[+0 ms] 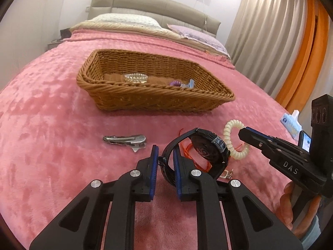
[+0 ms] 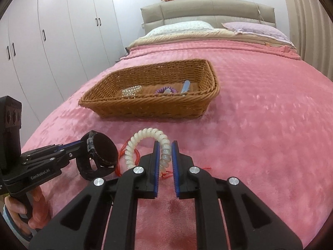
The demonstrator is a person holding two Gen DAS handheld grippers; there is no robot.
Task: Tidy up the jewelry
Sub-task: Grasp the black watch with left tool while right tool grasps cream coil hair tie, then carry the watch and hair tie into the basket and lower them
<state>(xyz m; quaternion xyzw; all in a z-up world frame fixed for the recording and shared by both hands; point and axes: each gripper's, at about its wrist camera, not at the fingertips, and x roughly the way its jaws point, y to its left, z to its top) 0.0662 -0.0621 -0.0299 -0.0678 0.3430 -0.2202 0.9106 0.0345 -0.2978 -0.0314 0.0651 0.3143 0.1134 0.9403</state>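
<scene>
From the left wrist, the left gripper (image 1: pixel 165 152) is clamped on the strap of a black watch (image 1: pixel 208 149), near the front of the pink blanket (image 1: pixel 52 125); a silver hair clip (image 1: pixel 124 140) lies just to its left — the wicker basket (image 1: pixel 145 100) sits farther up the bed.

From the right wrist, the right gripper (image 2: pixel 165 149) pinches a white coil bracelet (image 2: pixel 145 137), a red cord (image 2: pixel 122 152) trailing beside it — the basket already holds a clear coil (image 2: pixel 132 90) and a purple one (image 2: pixel 164 90)
</scene>
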